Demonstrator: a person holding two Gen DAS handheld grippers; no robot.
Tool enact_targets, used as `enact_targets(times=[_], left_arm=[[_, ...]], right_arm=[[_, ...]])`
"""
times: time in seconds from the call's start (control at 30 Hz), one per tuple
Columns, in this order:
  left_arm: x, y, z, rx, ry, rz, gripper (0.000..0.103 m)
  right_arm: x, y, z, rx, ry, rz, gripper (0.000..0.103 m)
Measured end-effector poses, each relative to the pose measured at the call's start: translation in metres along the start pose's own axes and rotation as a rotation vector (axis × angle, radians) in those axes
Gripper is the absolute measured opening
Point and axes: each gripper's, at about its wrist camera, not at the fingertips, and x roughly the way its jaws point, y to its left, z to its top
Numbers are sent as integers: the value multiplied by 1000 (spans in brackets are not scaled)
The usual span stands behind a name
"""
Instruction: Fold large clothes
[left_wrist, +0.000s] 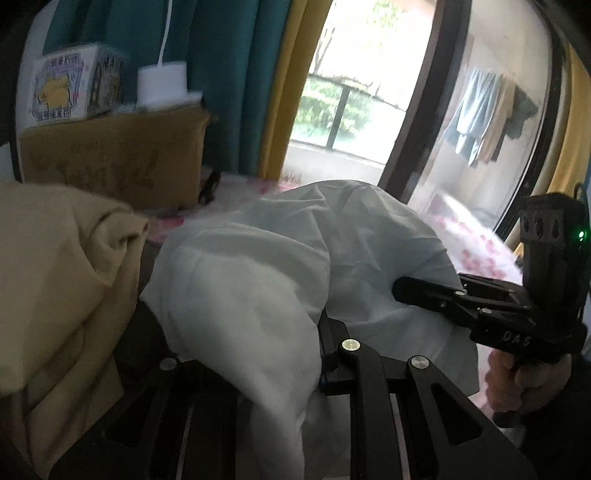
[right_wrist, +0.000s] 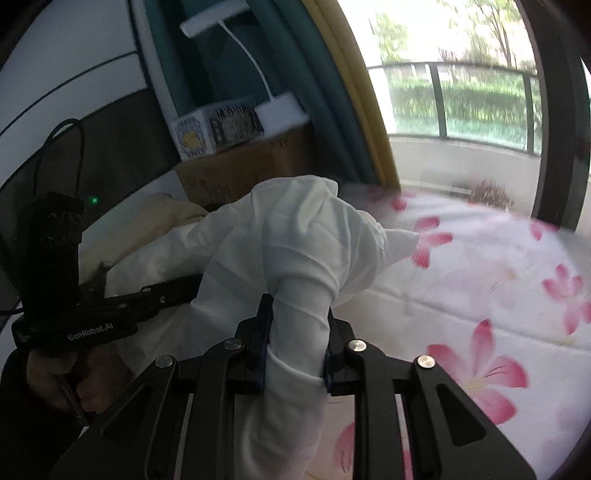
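Observation:
A large white garment (left_wrist: 280, 258) is bunched up and lifted over the bed. My left gripper (left_wrist: 317, 354) is shut on a fold of the white garment that drapes over its fingers and hides them. My right gripper (right_wrist: 299, 332) is shut on a thick roll of the same white garment (right_wrist: 295, 240), which rises in a bundle ahead of it. The right gripper also shows in the left wrist view (left_wrist: 402, 288), its fingers pushed into the cloth. The left gripper also shows in the right wrist view (right_wrist: 192, 284), likewise buried in the cloth.
A beige garment (left_wrist: 62, 277) lies heaped at the left. A cardboard box (left_wrist: 118, 155) stands behind it with a printed carton (left_wrist: 77, 85) and a white device (left_wrist: 162, 85) on top. The floral bedsheet (right_wrist: 480, 314) spreads to the right. Curtains and a window are behind.

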Motion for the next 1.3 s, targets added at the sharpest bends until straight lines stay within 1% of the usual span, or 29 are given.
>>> enact_targets(times=[0.1,0.2,0.23,0.27,0.3,0.37,0.43,0.47,0.5,0.63,0.73,0.77,0.93,0.97,1.13,1.2,1.27,1.3], left_arm=[[18,12,-4,-26,58,0,20],[29,21,-6,-69,95,-31,23],[32,23,-7,-82,108,-39,27],[33,26,-6,-95,116,-46,30],[33,27,-6,-103,123,-51,30],[31,25,-4,-107,139,-51,33],[26,22,-3,-96,135,-37,36],[23,20,-4,-93,133,-30,38],[18,18,-4,-93,129,-25,39],[-4,18,-3,-122,75,-12,40],[-14,18,-6,-131,62,27,40],[-15,18,-9,-135,73,50,40],[-12,29,-20,-187,130,101,40],[-14,30,-22,-190,135,108,40],[-23,25,-28,-176,138,156,40],[-29,23,-30,-175,122,173,40],[-41,19,-32,-177,71,188,40],[-44,17,-33,-175,60,192,40]], right_arm=[[17,-11,-7,48,49,-27,23],[27,-31,-14,126,96,-48,29],[29,-37,-16,148,107,-50,32],[29,-41,-18,163,111,-53,34],[28,-46,-19,175,111,-47,34],[25,-47,-22,168,110,-46,37],[21,-48,-25,166,110,-49,39],[20,-49,-27,170,111,-51,43],[18,-51,-27,178,114,-55,45],[17,-53,-24,183,135,-56,53],[15,-53,-23,177,155,-55,61],[13,-53,-24,175,156,-59,64],[2,-54,-29,166,167,-70,70],[0,-54,-31,164,171,-73,72],[-11,-55,-39,169,181,-85,77],[-16,-55,-42,177,183,-81,79],[-18,-55,-45,181,189,-76,80],[-20,-54,-48,181,193,-76,80]])
